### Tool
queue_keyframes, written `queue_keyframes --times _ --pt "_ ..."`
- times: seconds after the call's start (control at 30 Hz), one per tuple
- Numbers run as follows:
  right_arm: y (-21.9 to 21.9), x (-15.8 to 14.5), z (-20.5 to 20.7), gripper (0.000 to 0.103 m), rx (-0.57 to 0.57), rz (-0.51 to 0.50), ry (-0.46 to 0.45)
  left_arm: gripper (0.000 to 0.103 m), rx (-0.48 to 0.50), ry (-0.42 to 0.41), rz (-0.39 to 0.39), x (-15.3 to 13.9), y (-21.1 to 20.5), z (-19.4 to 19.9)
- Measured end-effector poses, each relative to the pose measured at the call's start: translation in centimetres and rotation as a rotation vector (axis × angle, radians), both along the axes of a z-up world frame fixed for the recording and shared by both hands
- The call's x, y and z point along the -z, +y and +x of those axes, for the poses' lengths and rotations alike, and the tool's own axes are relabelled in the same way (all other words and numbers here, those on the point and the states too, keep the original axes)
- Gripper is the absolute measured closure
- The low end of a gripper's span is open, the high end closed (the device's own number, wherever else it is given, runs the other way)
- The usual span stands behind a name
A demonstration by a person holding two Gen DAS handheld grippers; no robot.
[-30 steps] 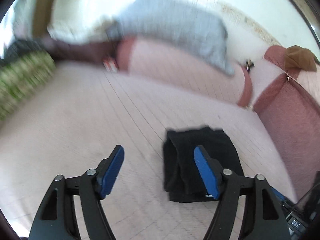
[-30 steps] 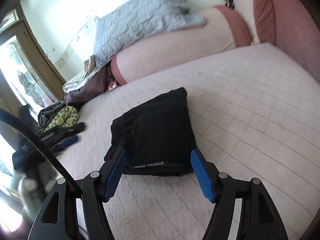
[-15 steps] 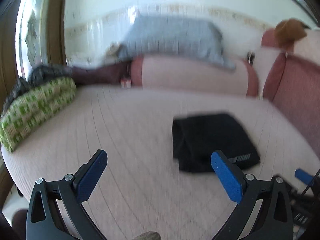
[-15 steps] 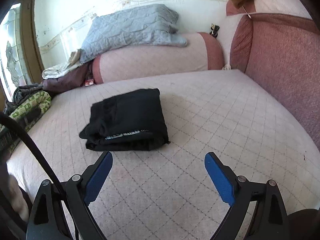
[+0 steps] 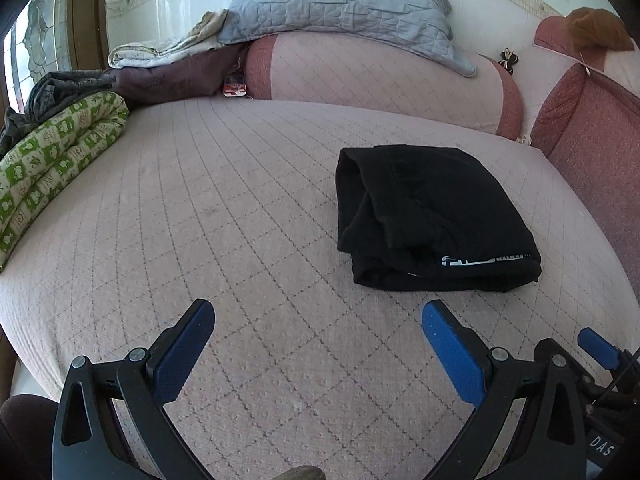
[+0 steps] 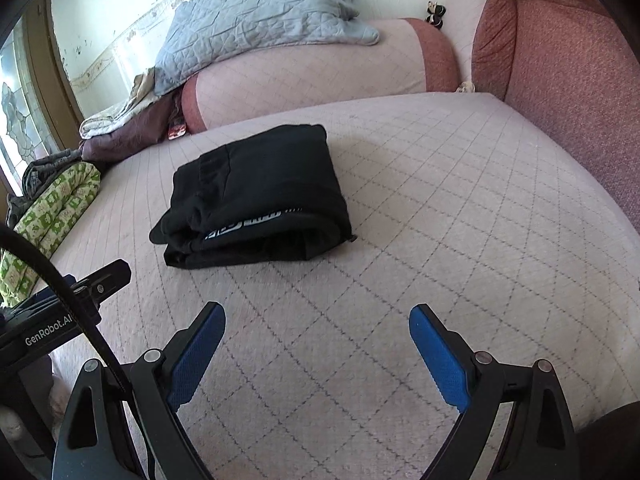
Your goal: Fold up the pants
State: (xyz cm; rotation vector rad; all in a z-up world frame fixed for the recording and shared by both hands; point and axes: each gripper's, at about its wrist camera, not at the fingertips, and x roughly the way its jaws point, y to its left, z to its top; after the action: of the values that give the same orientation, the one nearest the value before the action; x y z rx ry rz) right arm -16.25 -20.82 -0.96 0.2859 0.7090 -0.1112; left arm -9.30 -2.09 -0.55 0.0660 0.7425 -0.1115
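The black pants (image 5: pixel 424 216) lie folded in a compact bundle on the pink quilted bed (image 5: pixel 224 208), a white logo strip showing at the near edge. They also show in the right wrist view (image 6: pixel 256 196). My left gripper (image 5: pixel 318 320) is open and empty, hovering above the bed short of the pants. My right gripper (image 6: pixel 316 320) is open and empty, also back from the bundle. Part of the left gripper body (image 6: pixel 60 312) shows at the left of the right wrist view.
A pink bolster (image 5: pixel 380 76) with a grey quilt (image 5: pixel 340 0) lies at the head. A green patterned blanket (image 5: pixel 56 152) and dark clothes (image 5: pixel 68 84) sit at the left edge. Red cushions (image 5: pixel 592 132) line the right side.
Both grippers have pulled back from the folded pants toward the bed's near edge and opened wider. The pants stay in place.
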Motion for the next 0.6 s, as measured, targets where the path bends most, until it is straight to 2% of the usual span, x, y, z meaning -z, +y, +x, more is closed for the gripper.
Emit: queue_keyframes --times 0.2,0.6 --pt "-0.05 0.36 0.28 0.006 -0.004 0.007 0.017 0.000 0.005 0.044 -0.019 0.49 0.03 0.32" --pt "0.26 0.79 0.52 0.006 -0.013 0.008 0.041 0.000 0.014 0.050 -0.013 0.58 -0.11 0.26"
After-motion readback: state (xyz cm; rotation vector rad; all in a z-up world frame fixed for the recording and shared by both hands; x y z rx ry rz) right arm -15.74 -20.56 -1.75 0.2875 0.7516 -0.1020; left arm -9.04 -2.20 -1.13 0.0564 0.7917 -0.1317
